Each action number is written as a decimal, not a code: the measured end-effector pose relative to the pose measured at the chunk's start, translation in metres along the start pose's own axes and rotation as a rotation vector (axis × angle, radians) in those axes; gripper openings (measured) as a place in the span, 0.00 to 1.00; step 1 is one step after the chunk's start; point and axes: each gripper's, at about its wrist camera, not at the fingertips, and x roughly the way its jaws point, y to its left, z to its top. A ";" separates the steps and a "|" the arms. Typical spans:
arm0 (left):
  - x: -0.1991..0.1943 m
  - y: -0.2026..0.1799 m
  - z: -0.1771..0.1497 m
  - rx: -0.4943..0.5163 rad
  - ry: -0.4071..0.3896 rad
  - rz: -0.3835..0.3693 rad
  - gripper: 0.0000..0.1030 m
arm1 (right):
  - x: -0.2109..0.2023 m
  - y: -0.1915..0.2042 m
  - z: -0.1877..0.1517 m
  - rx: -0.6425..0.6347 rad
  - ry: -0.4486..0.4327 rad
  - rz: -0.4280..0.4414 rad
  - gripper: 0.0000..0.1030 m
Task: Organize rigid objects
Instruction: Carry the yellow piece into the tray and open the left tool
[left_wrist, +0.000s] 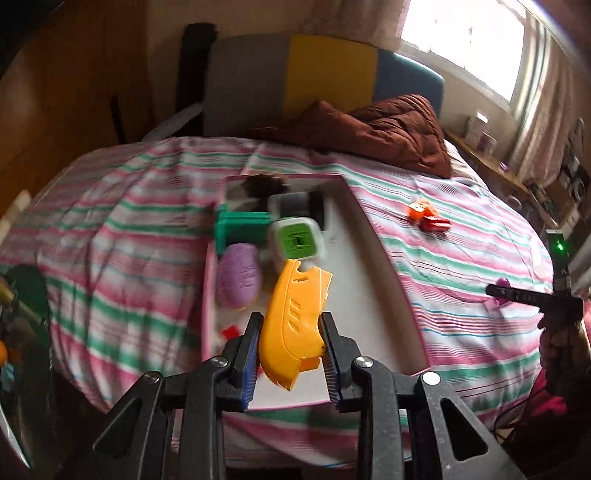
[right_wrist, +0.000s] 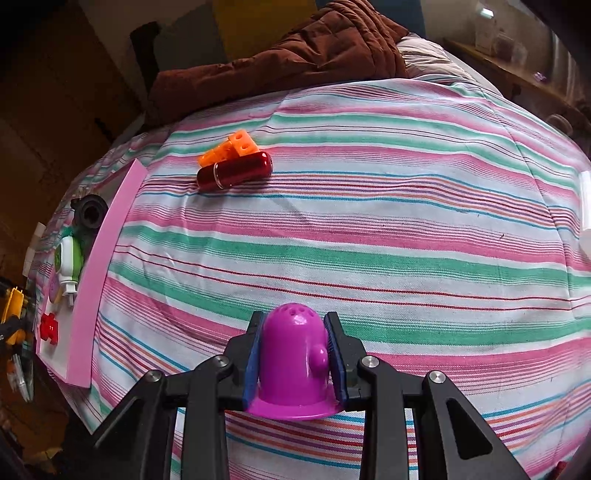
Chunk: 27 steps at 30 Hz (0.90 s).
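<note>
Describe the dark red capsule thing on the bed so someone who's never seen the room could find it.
Start at the striped bedspread, on the open stretch right of the pink-rimmed tray. Two loose items lie together there: the dark red capsule lies on its side, touching the orange block. It is glossy and rounded; its neighbour is boxy with holes.

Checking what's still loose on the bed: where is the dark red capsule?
In the right wrist view, the dark red capsule lies on the striped bedsheet, touching the orange block, right of the pink tray.
</note>
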 end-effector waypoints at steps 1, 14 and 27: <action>-0.001 0.006 -0.001 -0.011 0.001 0.004 0.29 | 0.000 0.000 0.000 -0.001 0.000 -0.001 0.31; 0.034 0.009 0.000 -0.089 0.093 -0.079 0.29 | 0.001 0.010 0.001 -0.069 -0.004 -0.044 0.31; 0.082 0.004 0.005 -0.043 0.129 0.036 0.31 | 0.002 0.016 0.000 -0.115 -0.007 -0.068 0.31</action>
